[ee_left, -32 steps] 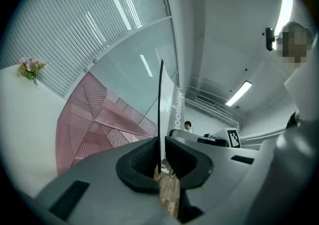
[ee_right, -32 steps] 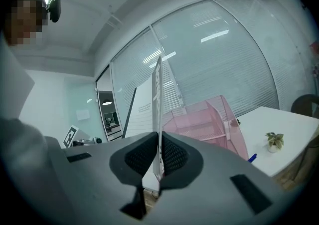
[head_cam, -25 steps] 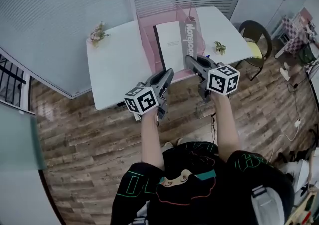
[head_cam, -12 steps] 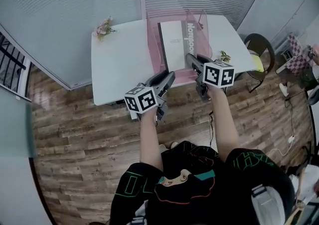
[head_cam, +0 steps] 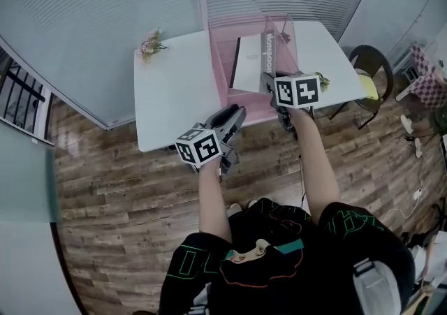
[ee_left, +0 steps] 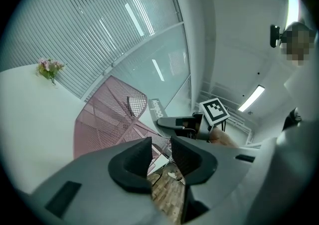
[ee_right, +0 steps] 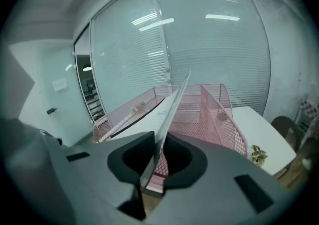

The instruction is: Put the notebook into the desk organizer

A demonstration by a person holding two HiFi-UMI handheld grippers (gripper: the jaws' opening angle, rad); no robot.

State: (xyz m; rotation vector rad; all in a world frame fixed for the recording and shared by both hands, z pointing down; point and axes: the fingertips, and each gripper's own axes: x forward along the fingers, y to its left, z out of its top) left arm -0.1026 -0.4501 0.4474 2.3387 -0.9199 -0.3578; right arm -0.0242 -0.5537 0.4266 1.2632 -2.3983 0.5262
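Note:
A pink mesh desk organizer (head_cam: 222, 62) stands on the white table (head_cam: 174, 90). The notebook (head_cam: 248, 63), white pages with a grey lettered spine, stands tilted inside it. My right gripper (head_cam: 269, 83) is at the notebook's near edge. In the right gripper view the notebook (ee_right: 168, 112) runs between the jaws of my right gripper (ee_right: 158, 141), which are opening; a thin gap shows beside the right pad. My left gripper (head_cam: 237, 111) hangs at the table's near edge, left of the organizer. In the left gripper view my left gripper (ee_left: 160, 149) is open, closing slightly, with nothing between its jaws.
A small bunch of flowers (head_cam: 150, 44) sits at the table's far left corner. A small green plant (ee_right: 258, 153) stands near the right edge. A dark chair (head_cam: 368, 69) is to the right of the table. Wood floor lies below, glass walls with blinds behind.
The notebook has gone from lying broad-faced to standing steeper inside the organizer, with my right gripper following it in. My left gripper has drawn back from the organizer's front.

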